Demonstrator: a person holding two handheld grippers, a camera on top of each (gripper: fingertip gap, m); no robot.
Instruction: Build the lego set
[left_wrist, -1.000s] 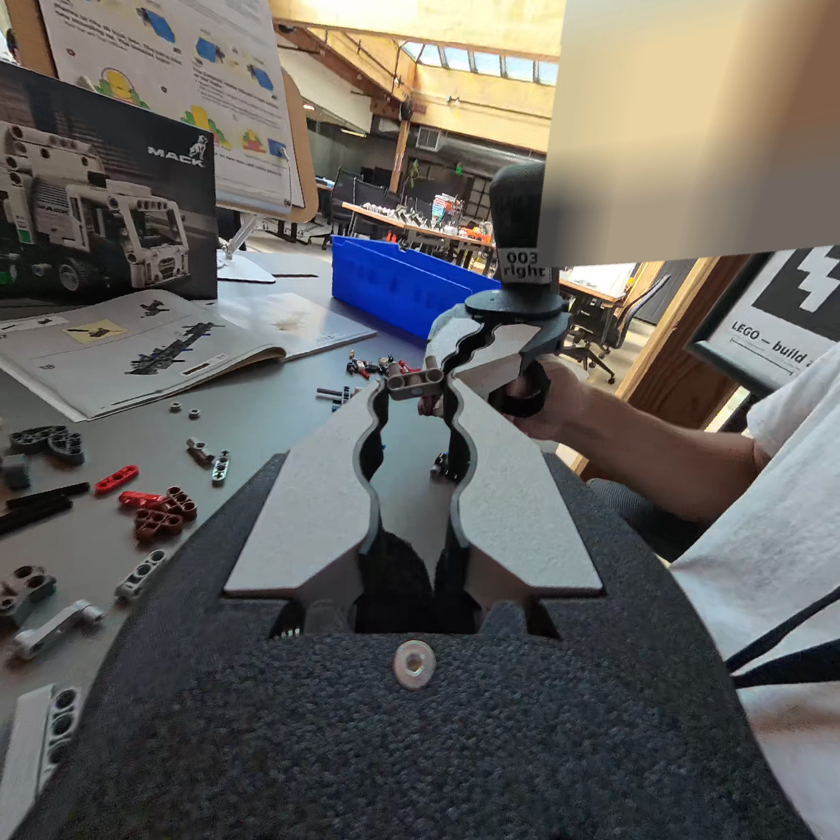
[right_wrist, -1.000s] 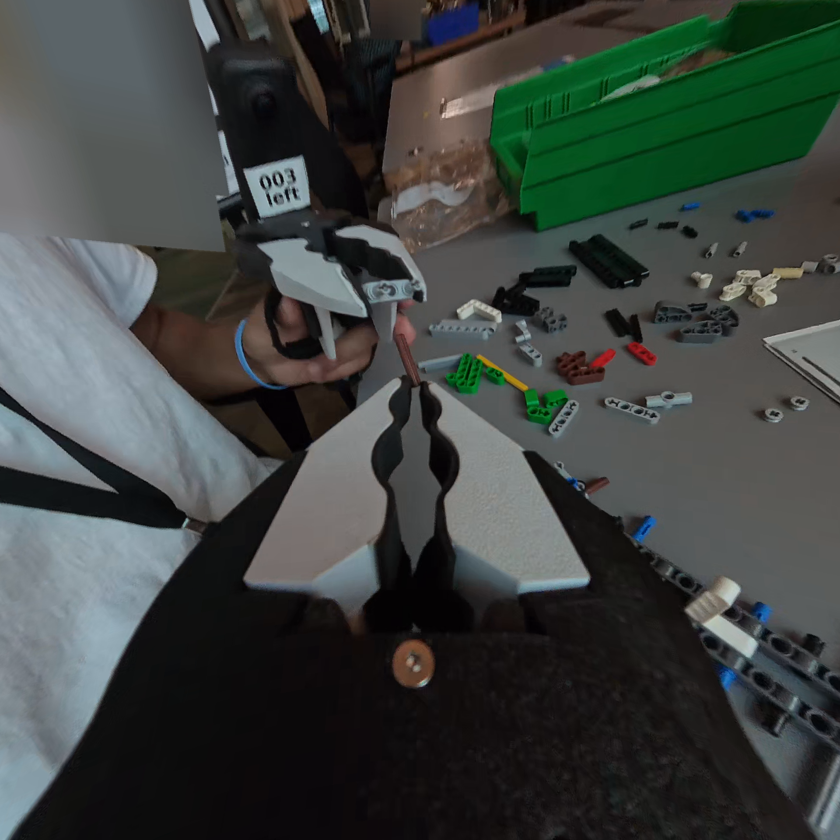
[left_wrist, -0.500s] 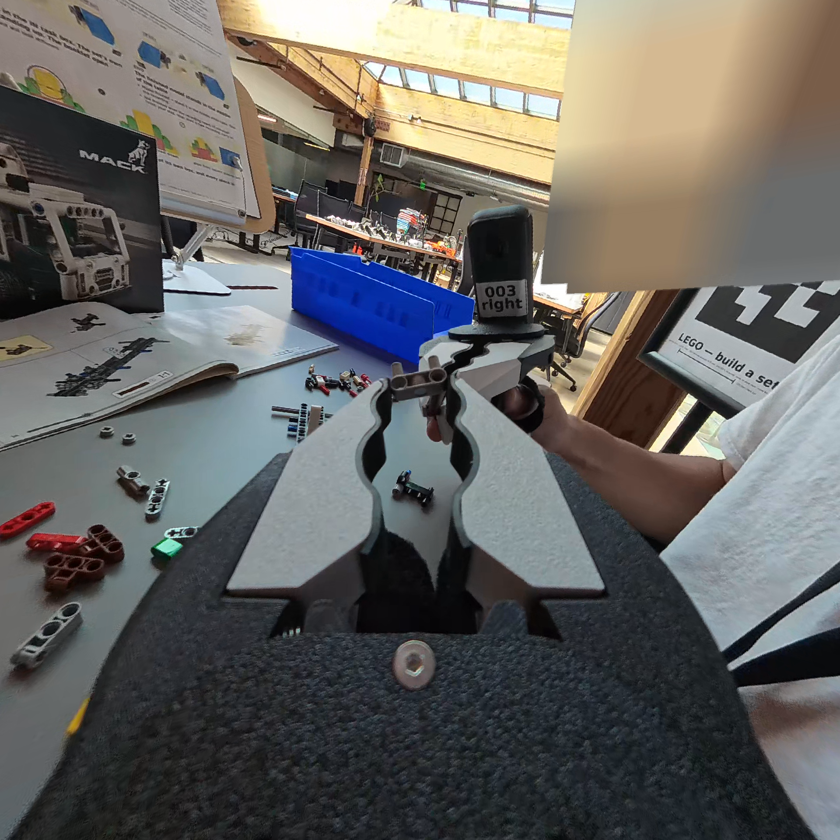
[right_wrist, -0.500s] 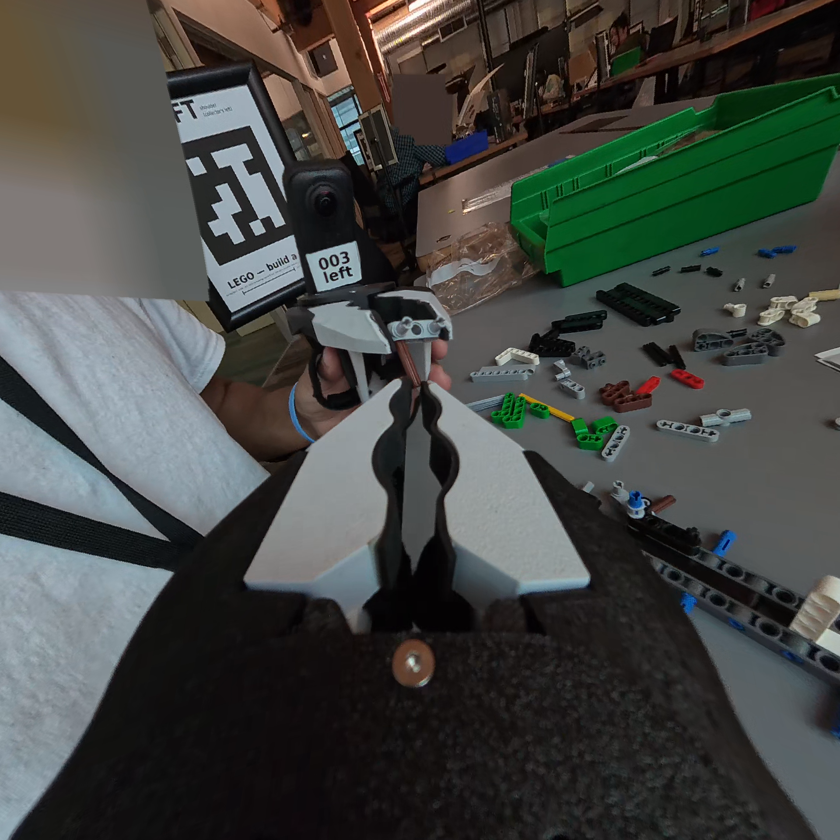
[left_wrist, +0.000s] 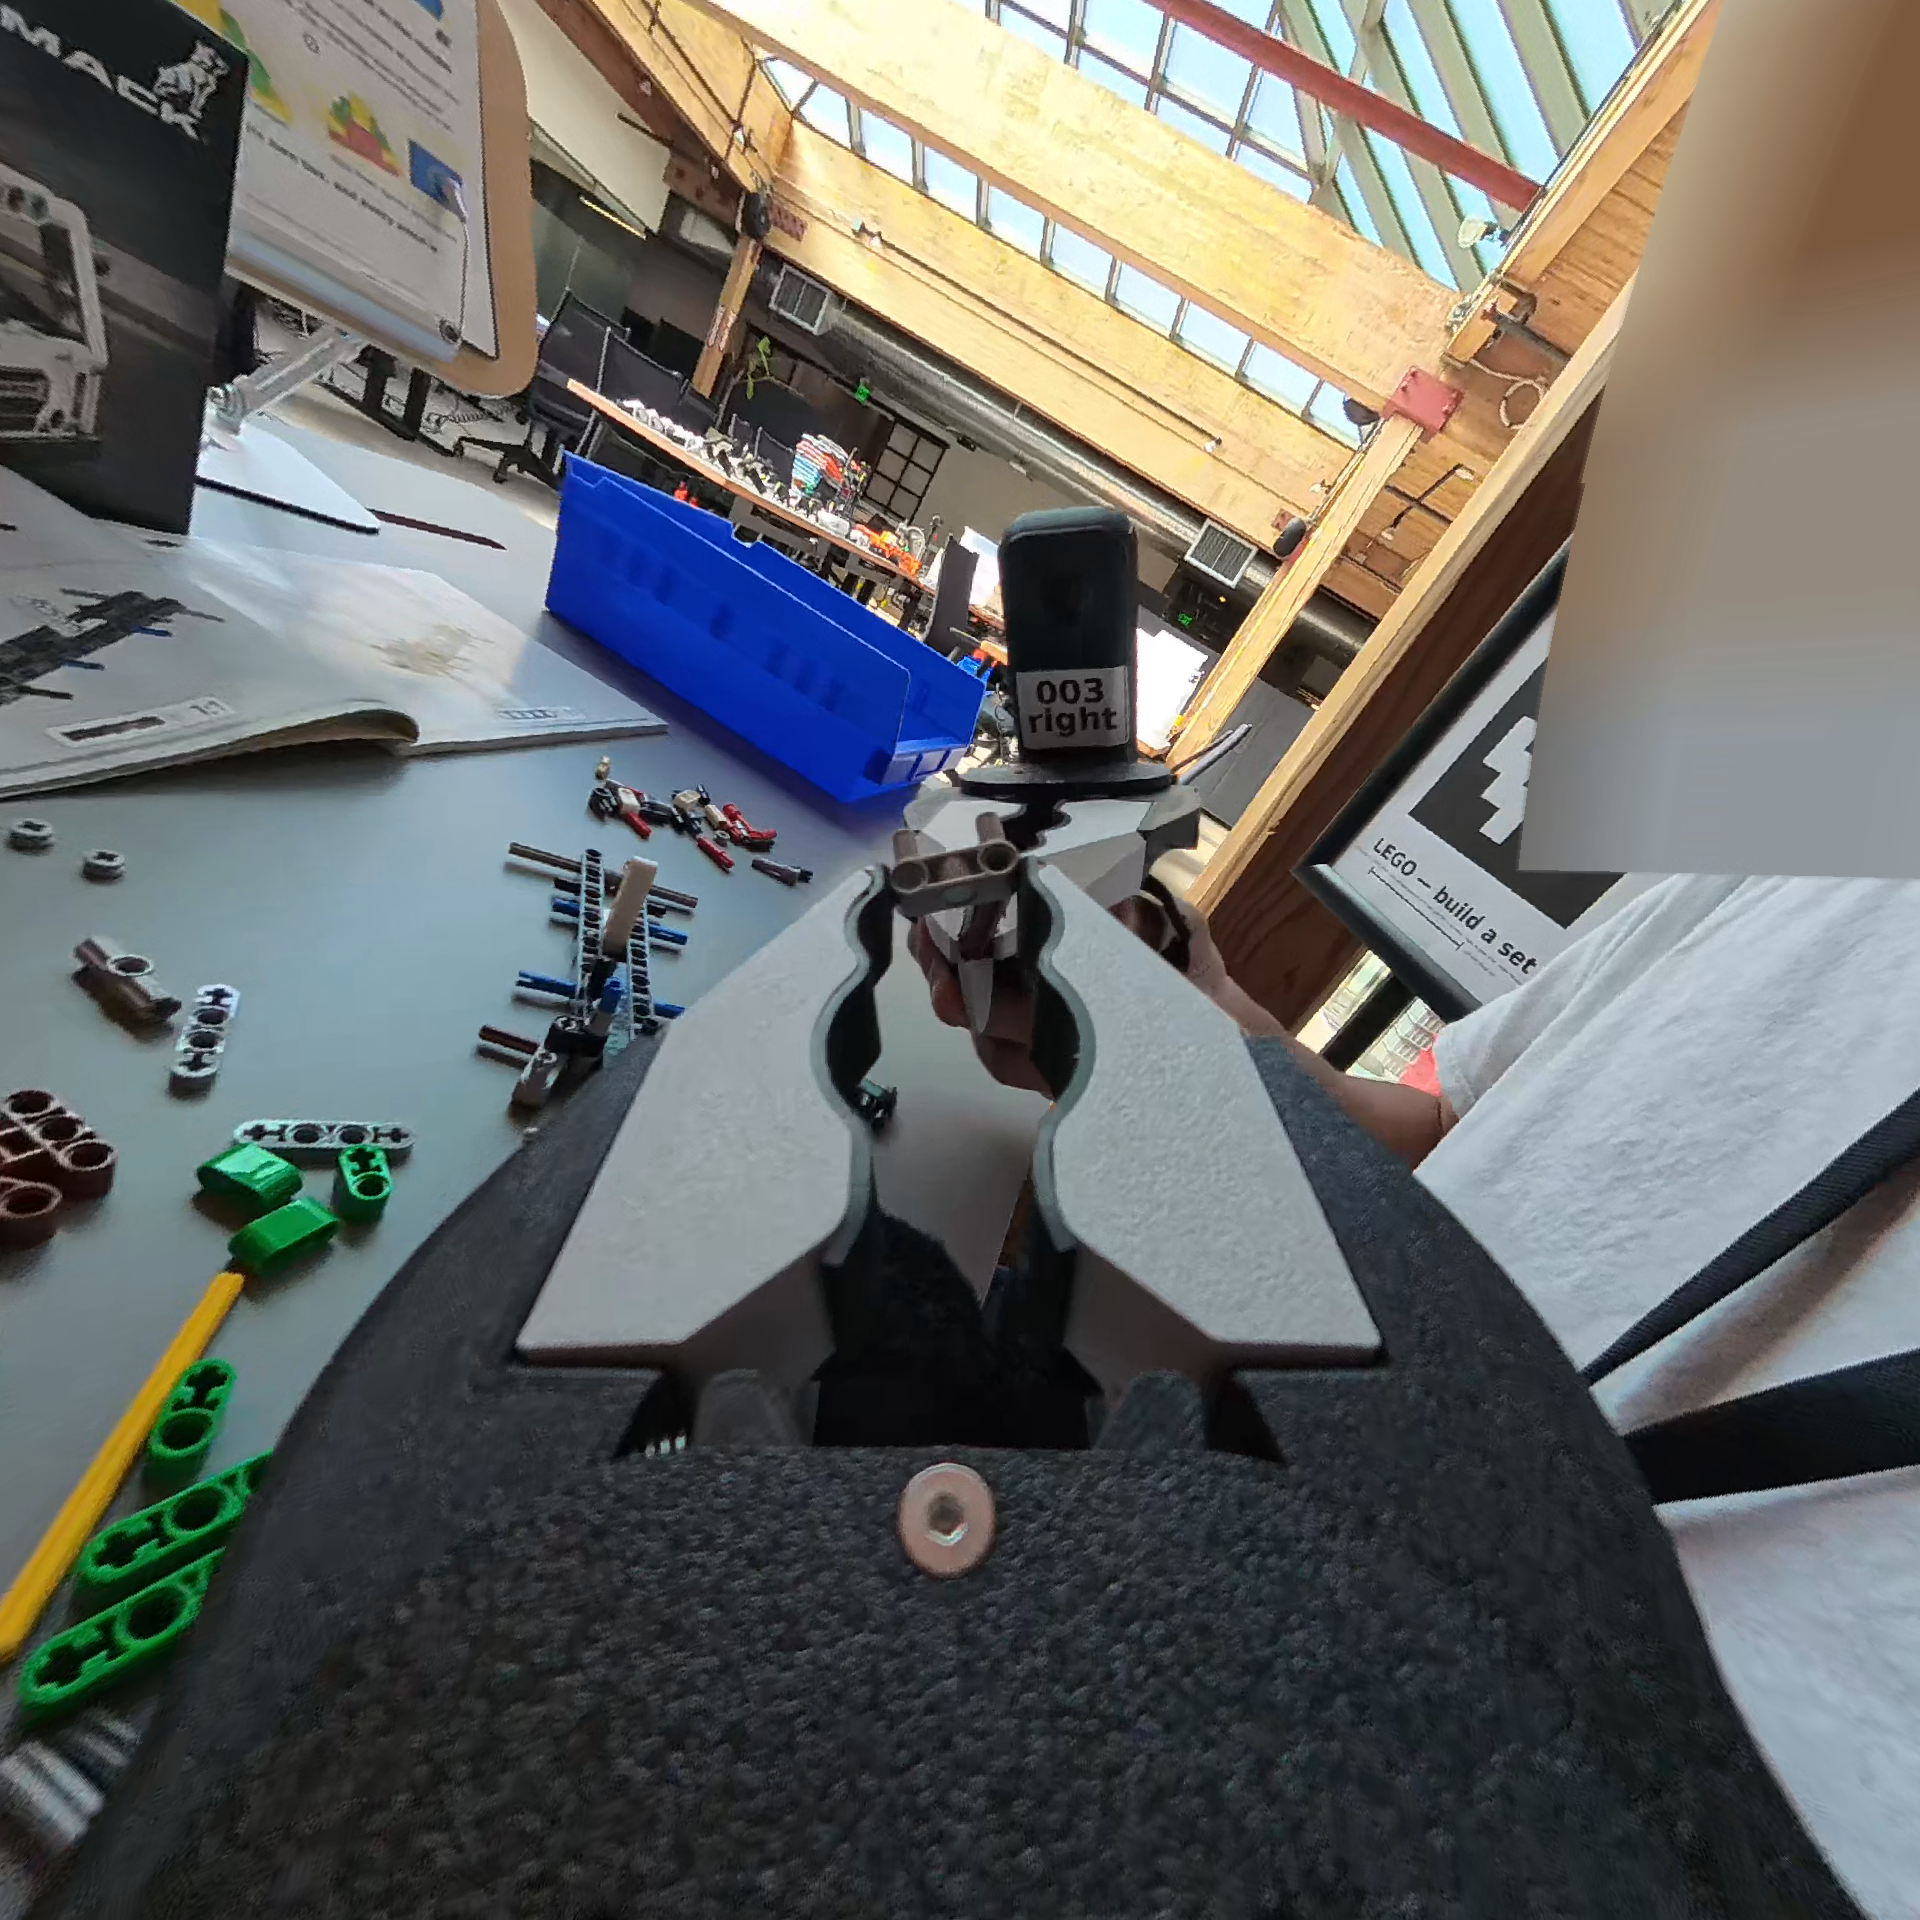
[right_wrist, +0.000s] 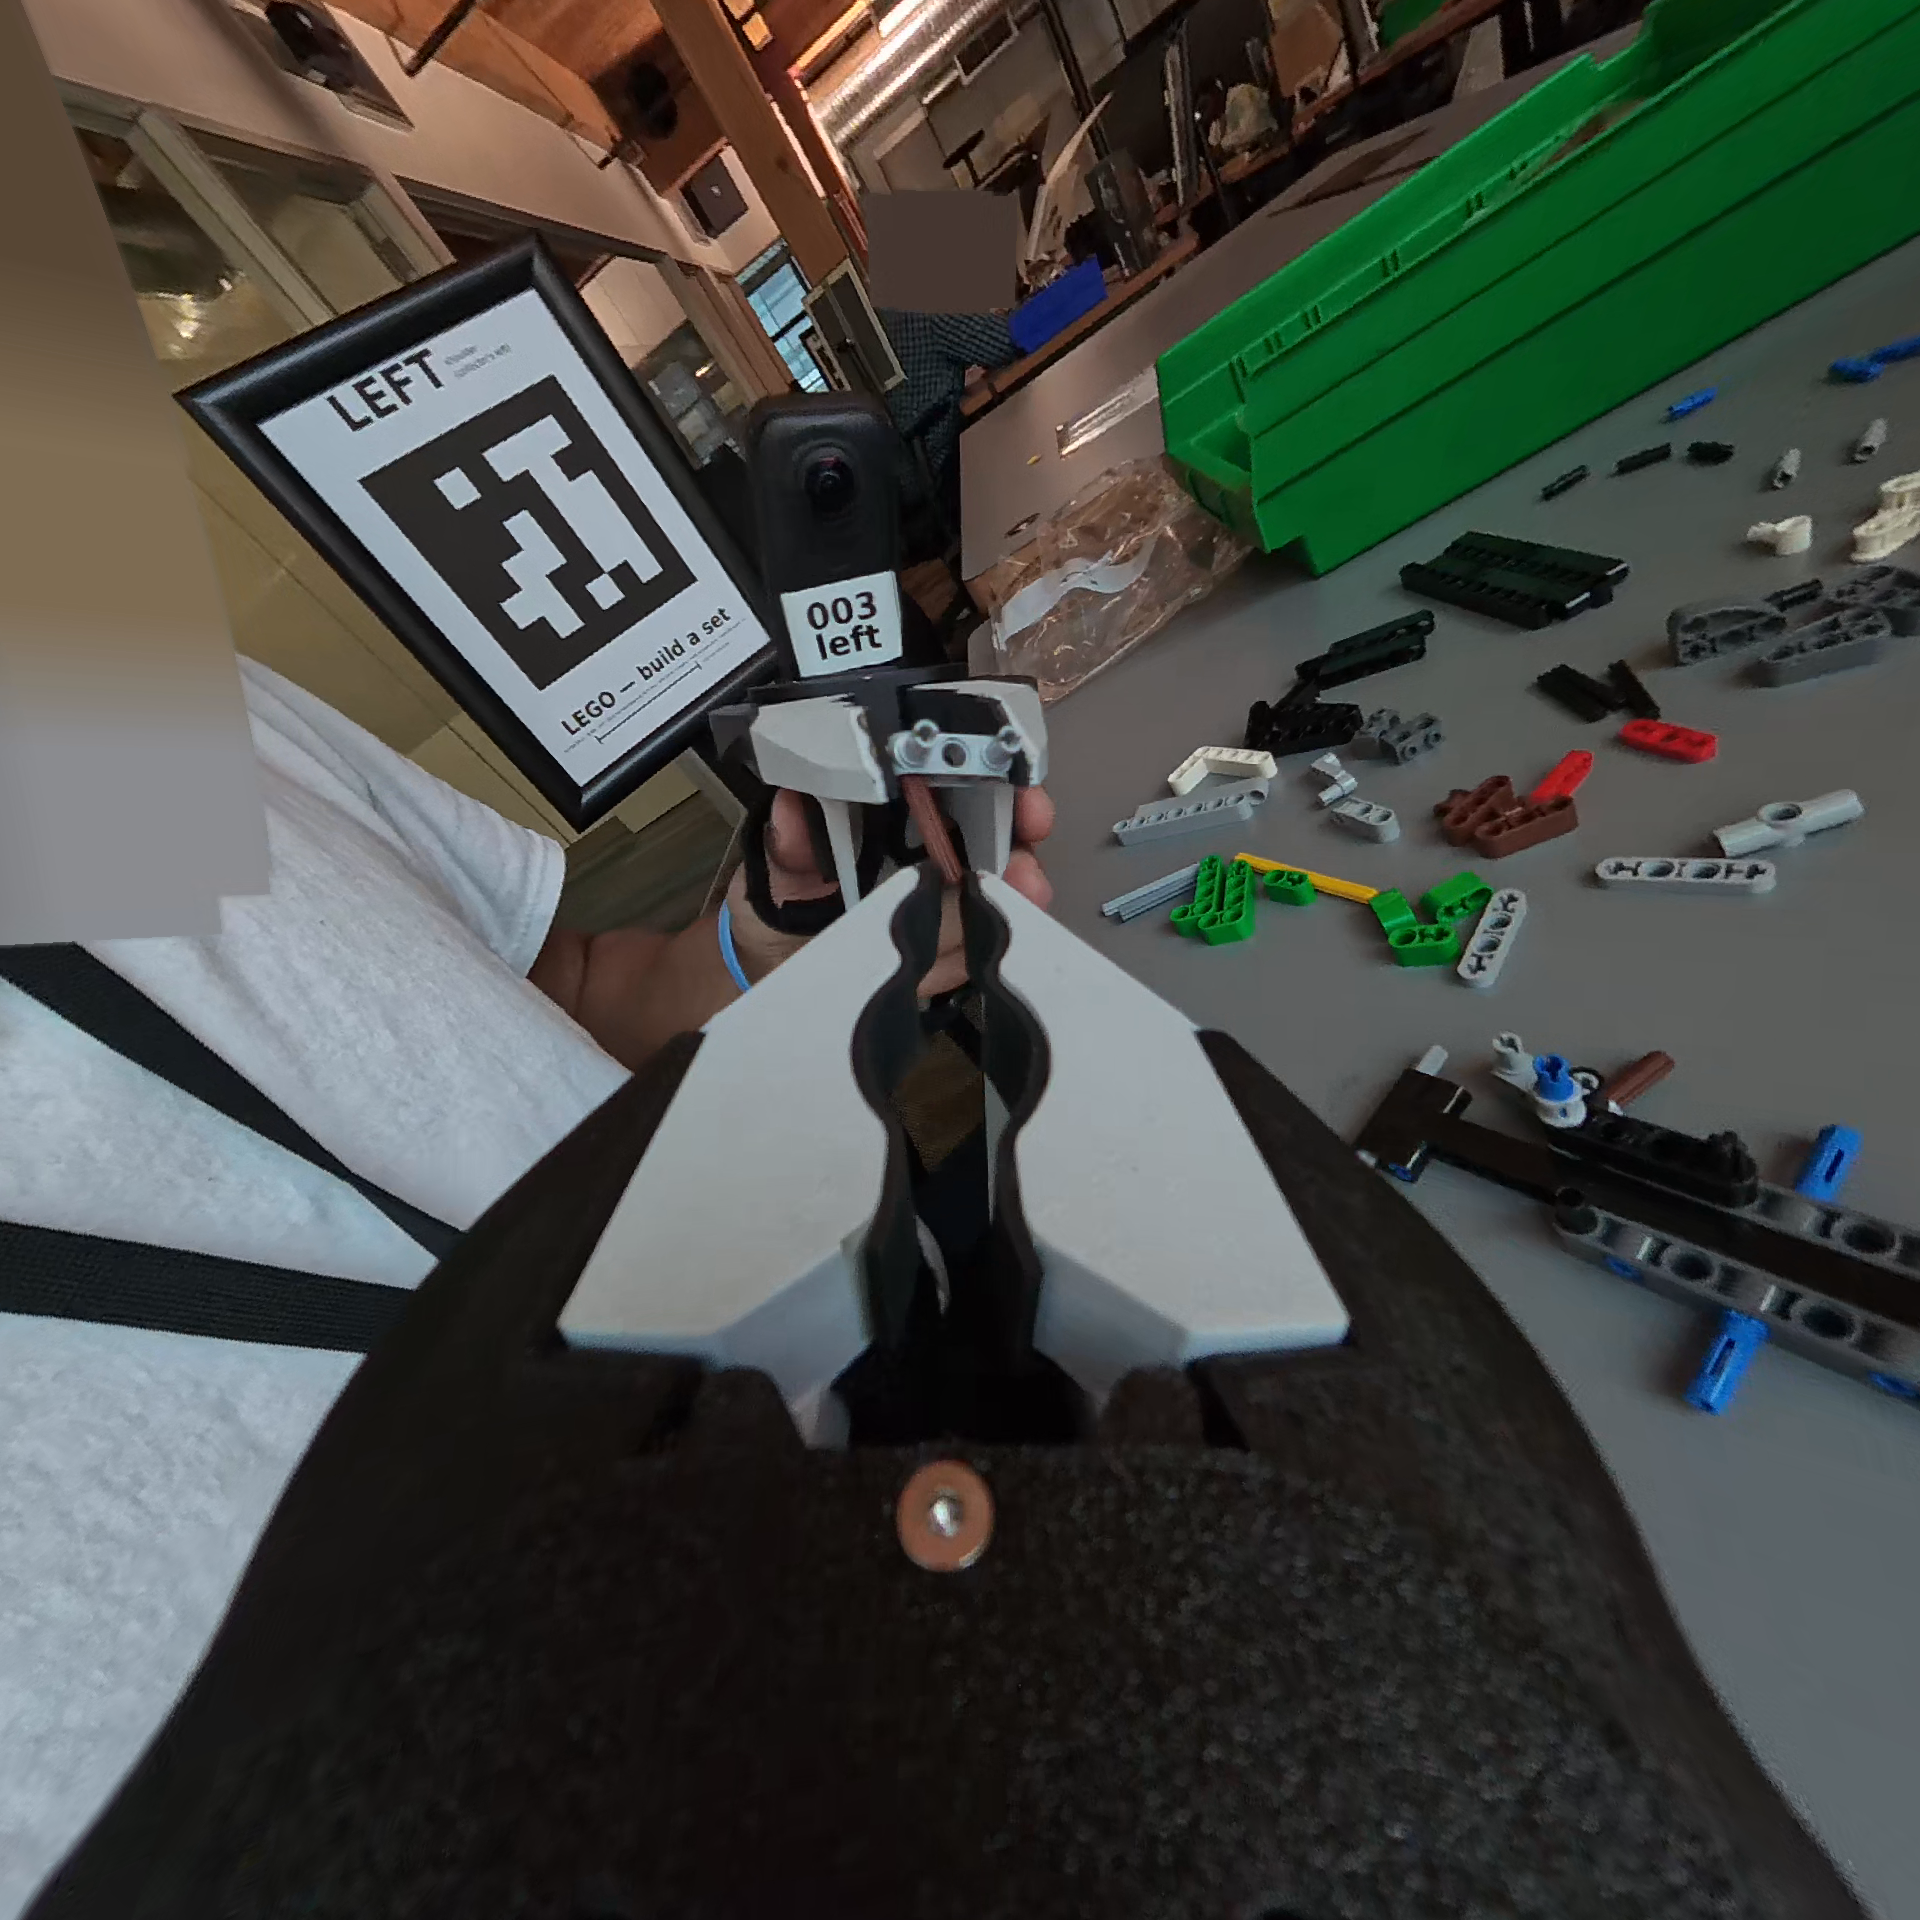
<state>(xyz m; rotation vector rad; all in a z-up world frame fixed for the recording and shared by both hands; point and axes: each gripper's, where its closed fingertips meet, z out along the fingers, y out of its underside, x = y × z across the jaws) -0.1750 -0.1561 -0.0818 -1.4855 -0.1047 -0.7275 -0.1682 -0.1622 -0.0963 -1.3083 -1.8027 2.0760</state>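
My left gripper (left_wrist: 954, 885) is shut on a small grey connector (left_wrist: 951, 871) with holes, held in the air above the table edge. My right gripper (right_wrist: 940, 883) is shut on a thin brown axle (right_wrist: 932, 831). The two grippers face each other tip to tip. The axle's far end meets the underside of the connector (right_wrist: 954, 750) in the left gripper (right_wrist: 951, 753). In the left wrist view a brown stub (left_wrist: 985, 829) shows above the connector, in front of the right gripper (left_wrist: 1029, 842).
A partly built grey and black beam assembly (right_wrist: 1714, 1226) with blue pins lies on the grey table (right_wrist: 1351, 997), also in the left view (left_wrist: 613, 966). Loose pieces lie around it. There is a blue bin (left_wrist: 748, 644), an open booklet (left_wrist: 260, 665), a green bin (right_wrist: 1558, 312) and a framed sign (right_wrist: 499, 540). The tips of both grippers are at nearly the same place.
Both grippers have risen and tilted upward away from the table. They have drawn closer, and the axle's end now reaches the connector.
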